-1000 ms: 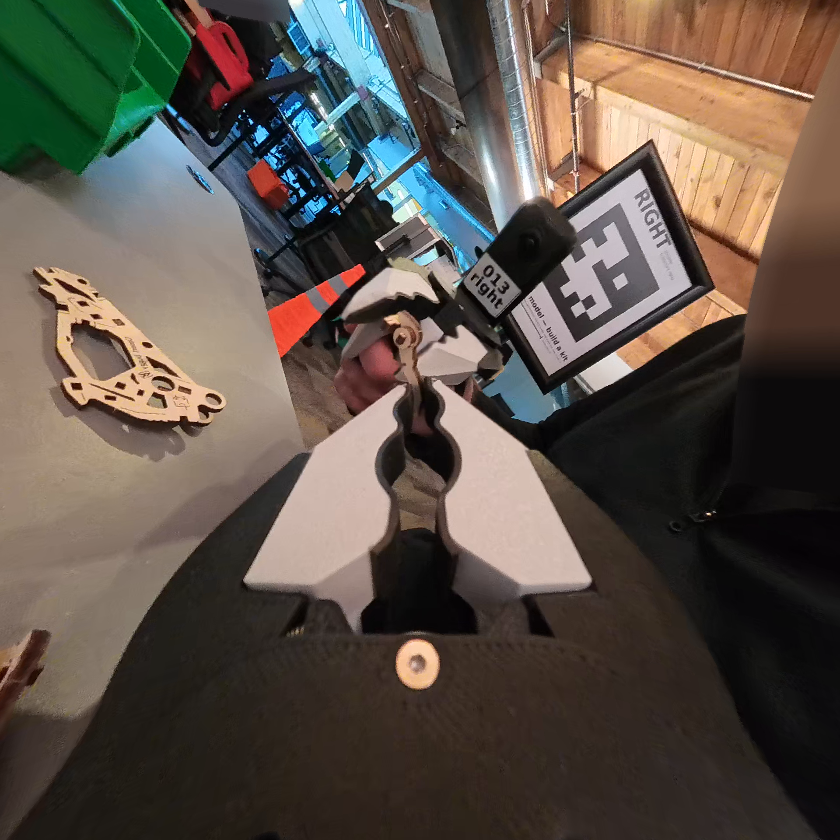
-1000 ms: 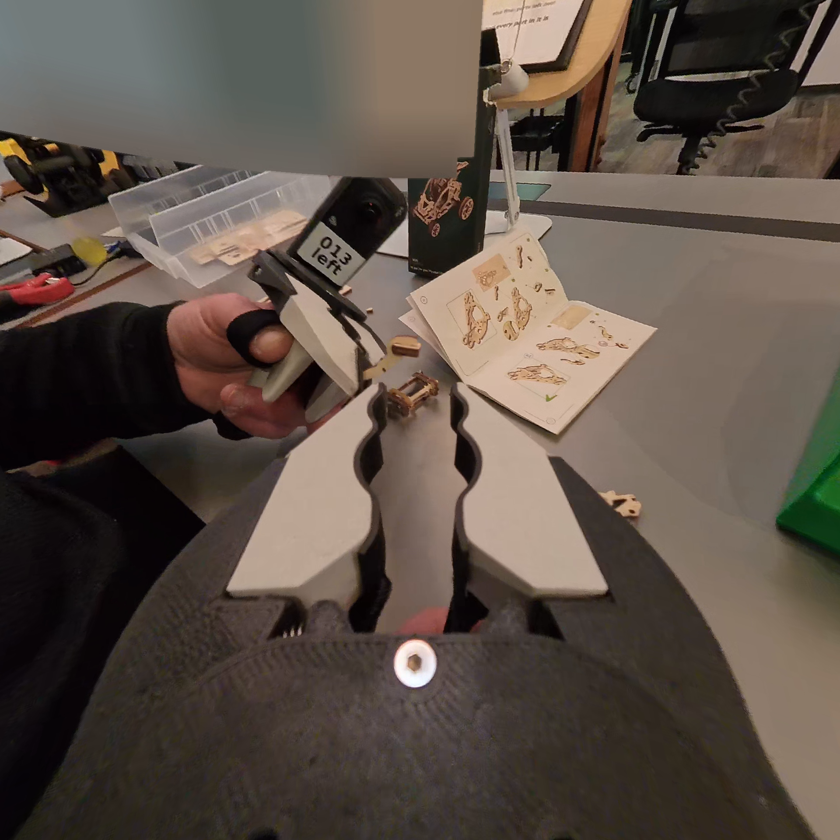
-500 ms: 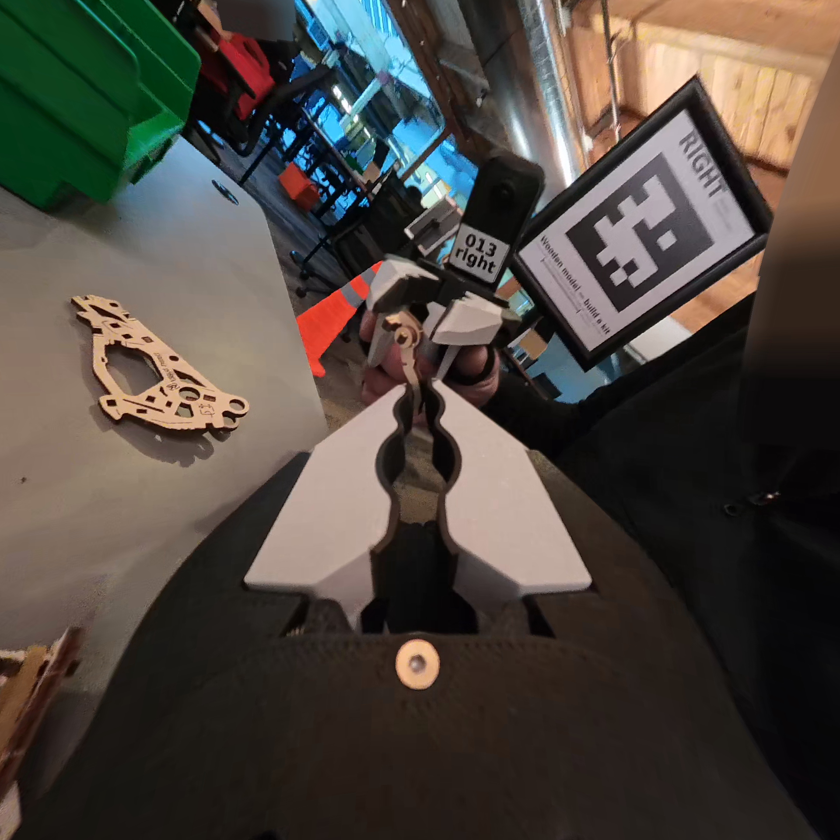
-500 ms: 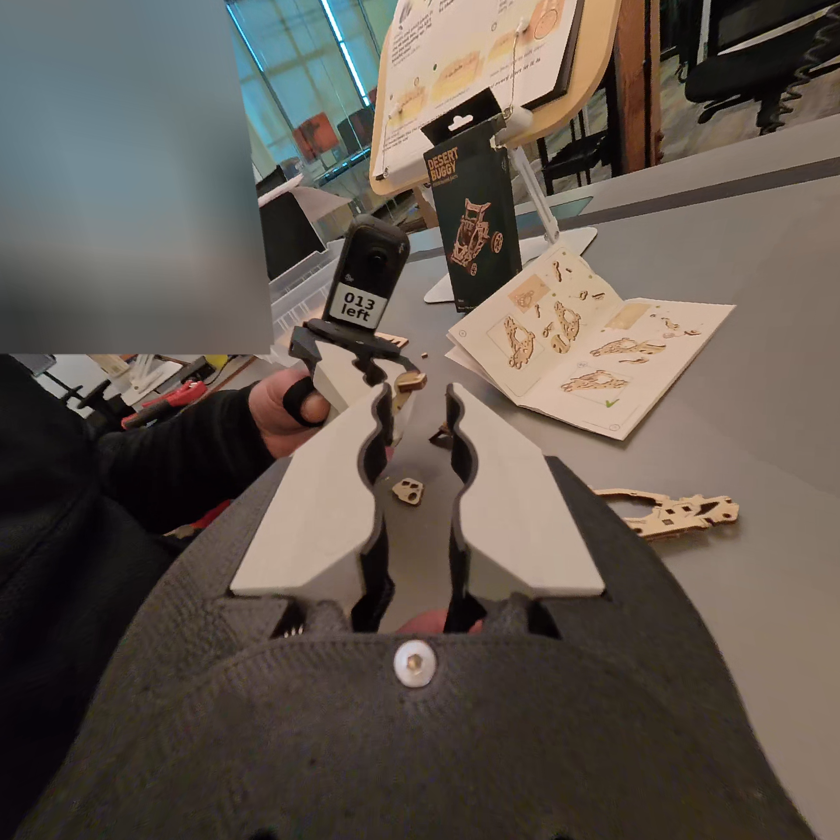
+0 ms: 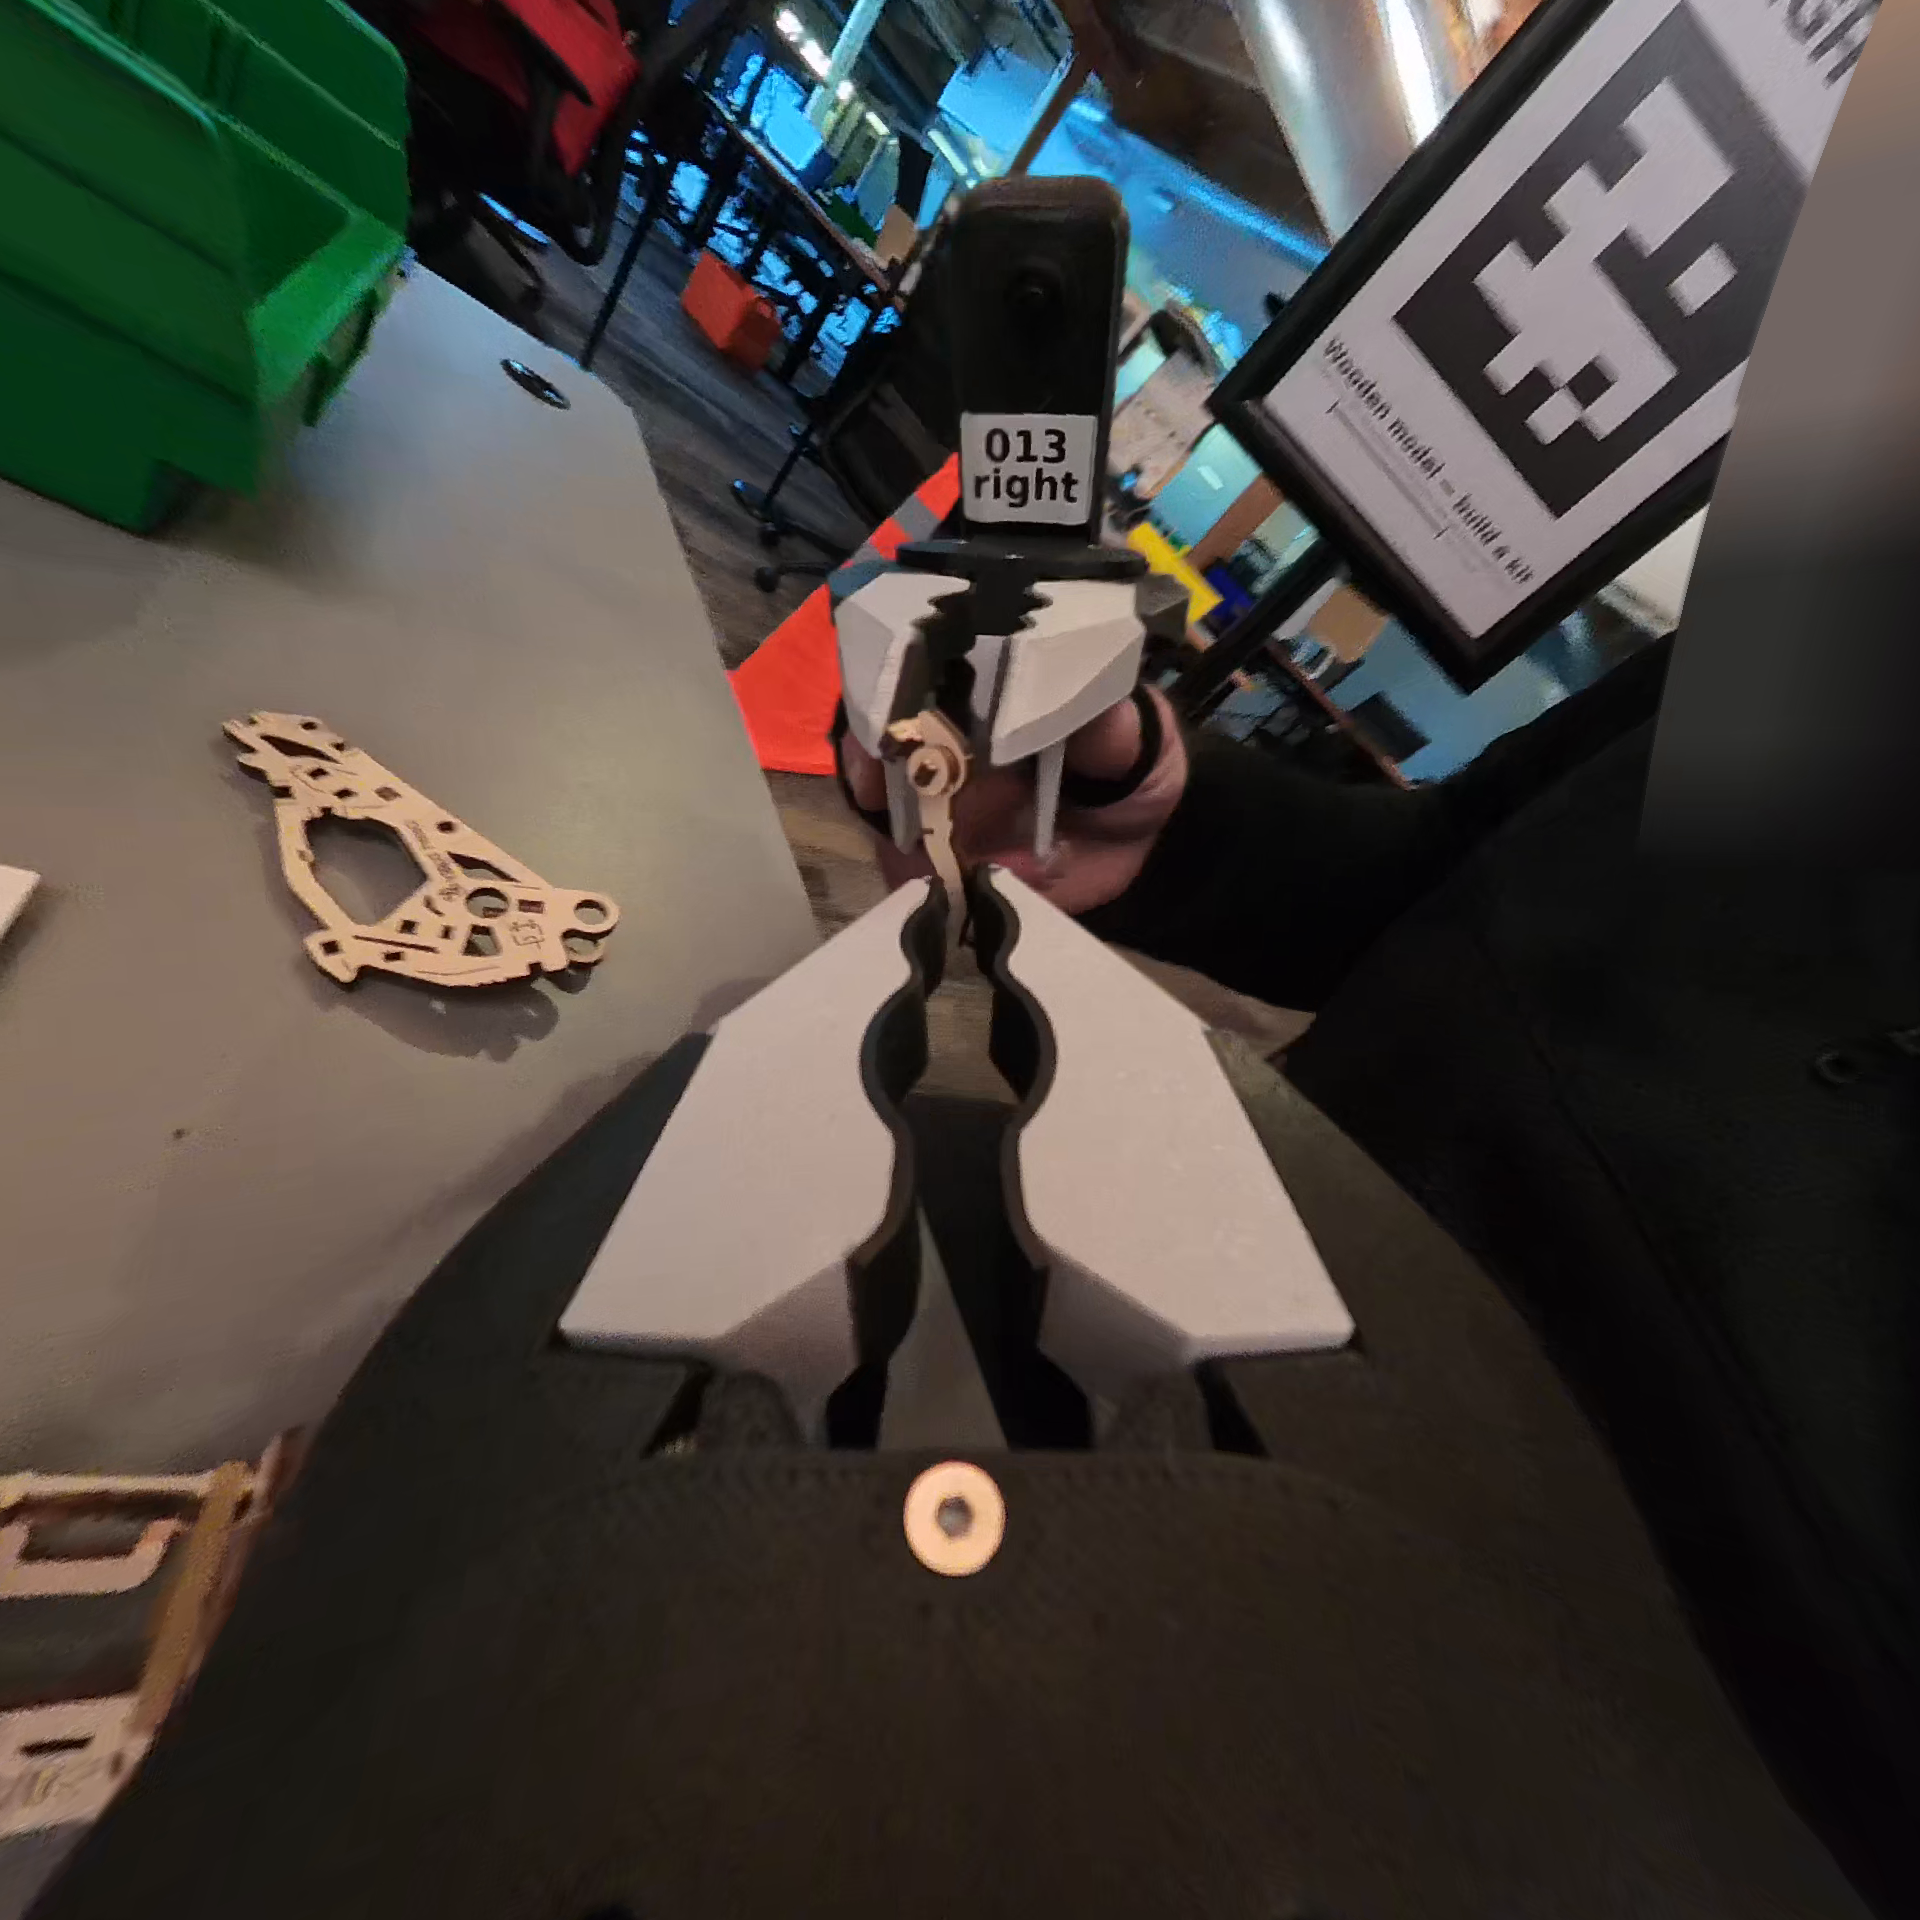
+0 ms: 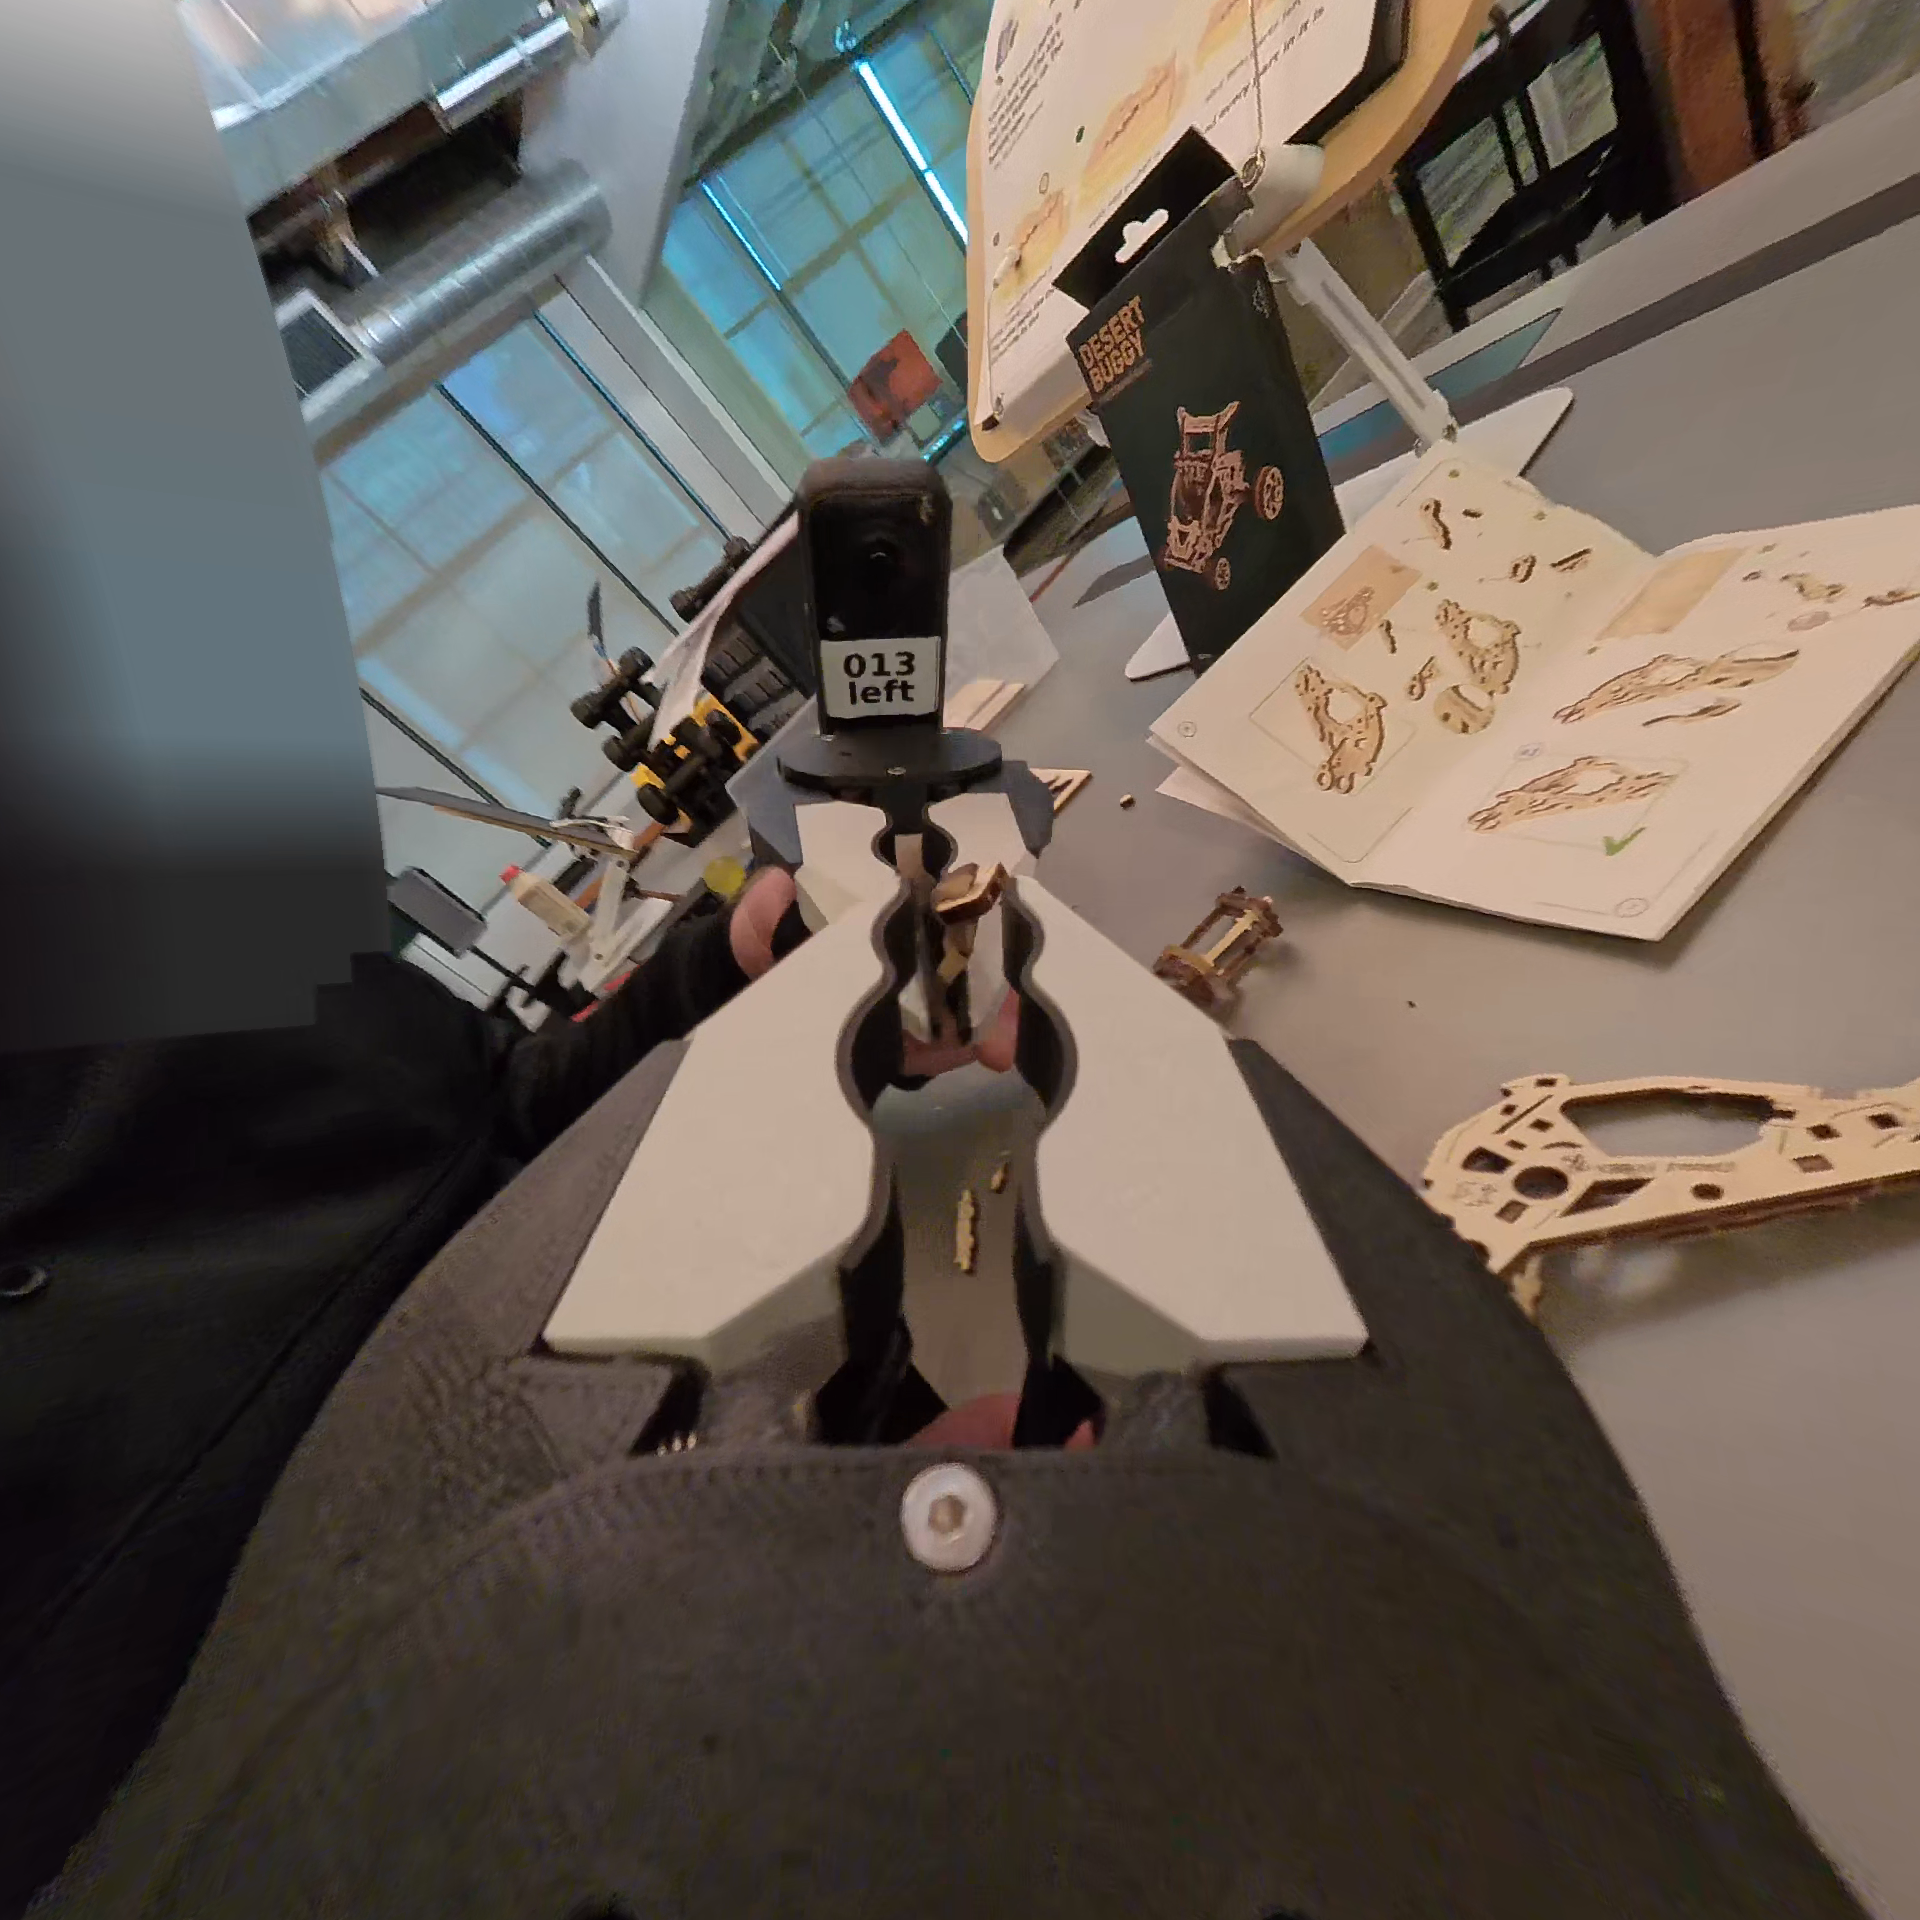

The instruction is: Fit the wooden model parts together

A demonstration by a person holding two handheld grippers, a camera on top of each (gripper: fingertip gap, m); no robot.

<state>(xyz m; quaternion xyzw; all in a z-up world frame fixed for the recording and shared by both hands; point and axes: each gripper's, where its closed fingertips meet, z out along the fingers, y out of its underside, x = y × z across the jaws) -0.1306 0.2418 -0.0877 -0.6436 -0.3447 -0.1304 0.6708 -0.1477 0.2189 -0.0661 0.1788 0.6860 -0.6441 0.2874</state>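
Your left gripper (image 5: 954, 896) fingers pinch the thin wooden lever piece (image 5: 932, 790) above the counter (image 5: 312, 1143). Your right gripper (image 6: 956, 914) fingers stand slightly apart around its round end, contact unclear. Next, probably close and press.

Each wrist camera looks along its own fingers, close, facing the other hand-held gripper (image 5: 966, 821); both share the bench (image 6: 1558, 1455).

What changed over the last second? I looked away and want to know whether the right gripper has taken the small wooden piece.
The right gripper narrowed around the head of the small wooden piece; whether it presses is unclear. The left gripper stays shut on the stem. The flat wooden frame stayed on the table.
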